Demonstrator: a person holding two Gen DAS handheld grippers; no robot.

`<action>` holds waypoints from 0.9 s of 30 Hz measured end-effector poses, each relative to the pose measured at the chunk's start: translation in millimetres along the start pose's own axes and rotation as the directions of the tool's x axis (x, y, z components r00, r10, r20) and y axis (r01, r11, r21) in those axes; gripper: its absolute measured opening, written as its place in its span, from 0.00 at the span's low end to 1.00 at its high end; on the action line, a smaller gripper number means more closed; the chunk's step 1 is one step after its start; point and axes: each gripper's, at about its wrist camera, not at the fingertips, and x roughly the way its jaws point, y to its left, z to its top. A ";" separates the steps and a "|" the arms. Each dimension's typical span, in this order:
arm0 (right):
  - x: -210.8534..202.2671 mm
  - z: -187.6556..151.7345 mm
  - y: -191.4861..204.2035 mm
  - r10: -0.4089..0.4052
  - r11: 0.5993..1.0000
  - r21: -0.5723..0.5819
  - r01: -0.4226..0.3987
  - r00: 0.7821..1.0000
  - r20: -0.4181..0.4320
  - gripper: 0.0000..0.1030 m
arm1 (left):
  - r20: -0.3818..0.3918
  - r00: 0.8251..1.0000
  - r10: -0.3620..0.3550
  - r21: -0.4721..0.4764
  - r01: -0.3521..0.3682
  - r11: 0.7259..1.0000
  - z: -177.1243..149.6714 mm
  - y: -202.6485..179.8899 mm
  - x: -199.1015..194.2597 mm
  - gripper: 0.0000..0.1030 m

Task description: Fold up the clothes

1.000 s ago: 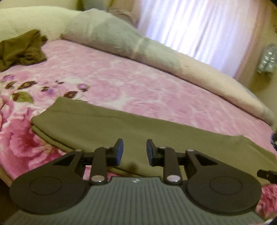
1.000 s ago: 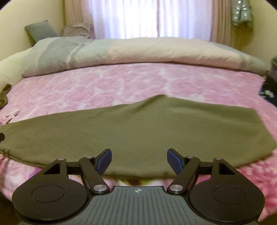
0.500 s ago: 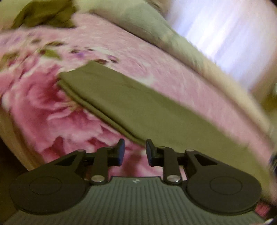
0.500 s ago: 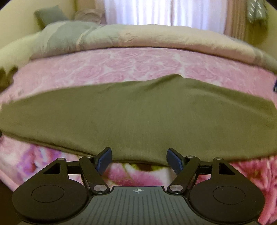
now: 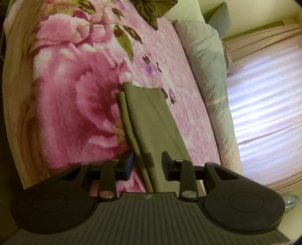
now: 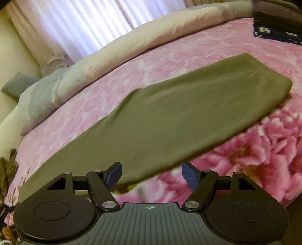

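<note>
A long olive garment (image 5: 151,116) lies folded flat on the pink floral blanket (image 5: 75,94). In the left wrist view its double-layered edge runs toward me and passes between the fingers of my left gripper (image 5: 147,165). Those jaws are opening and the pads stand apart from the cloth. In the right wrist view the same garment (image 6: 169,116) stretches slantwise across the bed. My right gripper (image 6: 151,177) hovers wide open over the garment's near edge, with nothing gripped.
A crumpled olive cloth (image 5: 151,9) lies at the blanket's far end. A rolled grey and cream duvet (image 6: 113,56) lines the back of the bed before the curtain (image 5: 264,94). A dark stack of folded clothes (image 6: 275,24) sits at the far right.
Both views have rolled. My left gripper came down near the garment's layered edge and its jaws widened. My right gripper slid along the near edge, still wide open.
</note>
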 end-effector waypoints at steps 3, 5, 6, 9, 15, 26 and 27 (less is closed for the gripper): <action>-0.1 3.7 -3.7 -0.003 1.000 0.007 0.003 1.000 0.003 0.72 | 0.015 1.000 -0.011 -0.024 0.011 1.000 0.7 -0.2 4.4 0.29; 1.6 4.8 -4.2 -0.001 1.000 0.008 0.001 1.000 0.000 0.72 | 0.024 1.000 -0.018 -0.039 0.019 0.999 0.8 -0.1 6.8 0.29; 2.5 4.7 -4.3 0.002 1.000 0.008 -0.002 1.000 -0.003 0.72 | 0.028 0.999 -0.020 -0.041 0.021 0.999 0.1 -0.2 7.1 0.29; 5.2 3.5 -7.2 0.006 1.000 0.007 -0.006 1.000 -0.011 0.72 | 0.037 0.999 -0.007 -0.002 0.007 1.000 -1.7 -5.4 8.8 0.25; 3.7 5.1 -21.3 -0.004 1.000 0.019 0.004 1.000 -0.004 0.72 | 0.057 0.996 0.064 0.142 -0.072 0.987 -4.9 -26.7 10.3 0.03; -14.3 20.6 -56.1 -0.011 0.997 0.076 0.006 0.998 0.065 0.72 | -0.187 0.956 -0.226 0.741 0.288 0.606 -151.1 -184.5 -2.2 0.04; -16.2 21.8 -57.5 -0.009 0.997 0.077 0.004 0.997 0.072 0.72 | -0.238 0.946 -0.220 0.772 0.322 0.548 -178.6 -191.5 1.1 0.08</action>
